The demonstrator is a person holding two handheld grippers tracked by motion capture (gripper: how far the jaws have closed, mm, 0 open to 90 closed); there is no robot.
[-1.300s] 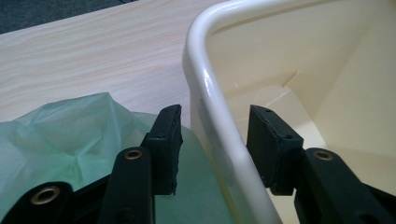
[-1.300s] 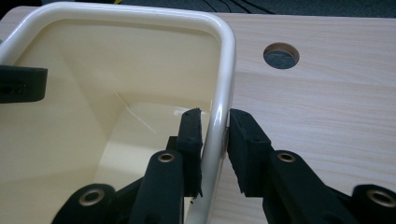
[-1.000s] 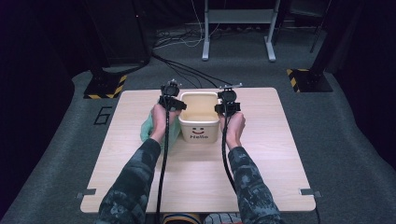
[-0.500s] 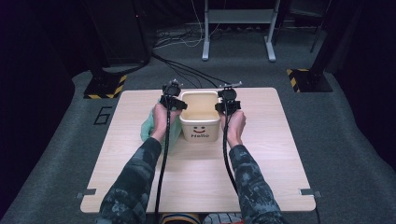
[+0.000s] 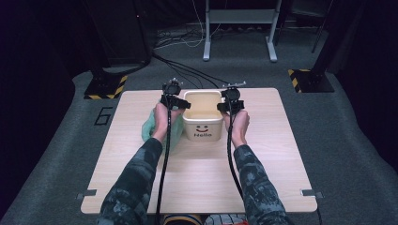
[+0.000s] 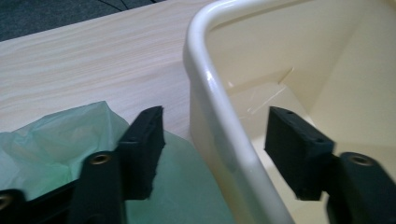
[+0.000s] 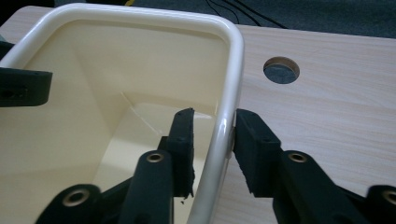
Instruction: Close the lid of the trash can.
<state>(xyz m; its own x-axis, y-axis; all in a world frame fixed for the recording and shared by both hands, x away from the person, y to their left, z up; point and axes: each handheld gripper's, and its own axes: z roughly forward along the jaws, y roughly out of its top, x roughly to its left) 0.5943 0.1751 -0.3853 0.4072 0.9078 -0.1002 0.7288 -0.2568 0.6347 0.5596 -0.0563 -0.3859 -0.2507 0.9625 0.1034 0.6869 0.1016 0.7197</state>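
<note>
A cream bin [image 5: 202, 131] with a smile and "Hello" on its front stands at the far middle of the wooden table [image 5: 202, 187]. My left gripper [image 5: 173, 96] straddles the bin's left wall [image 6: 210, 88]. Its jaws have just been opening, and the pads [image 6: 142, 144] stand clear of the wall on both sides. My right gripper [image 5: 230, 101] straddles the right wall [image 7: 229, 84]. Its jaws have also just been opening; the outer pad [image 7: 254, 149] lies against the rim and the inner pad [image 7: 183, 144] stands just off it. The bin [image 7: 140, 16] looks empty inside.
A crumpled green plastic bag [image 5: 150, 126] lies against the bin's left side, under my left hand [image 6: 56, 140]. A round hole [image 7: 281, 70] is cut in the tabletop beyond the bin's right wall. Black stand bases with hazard tape [image 5: 105, 86], cables and a grey frame [image 5: 237, 28] sit on the floor behind.
</note>
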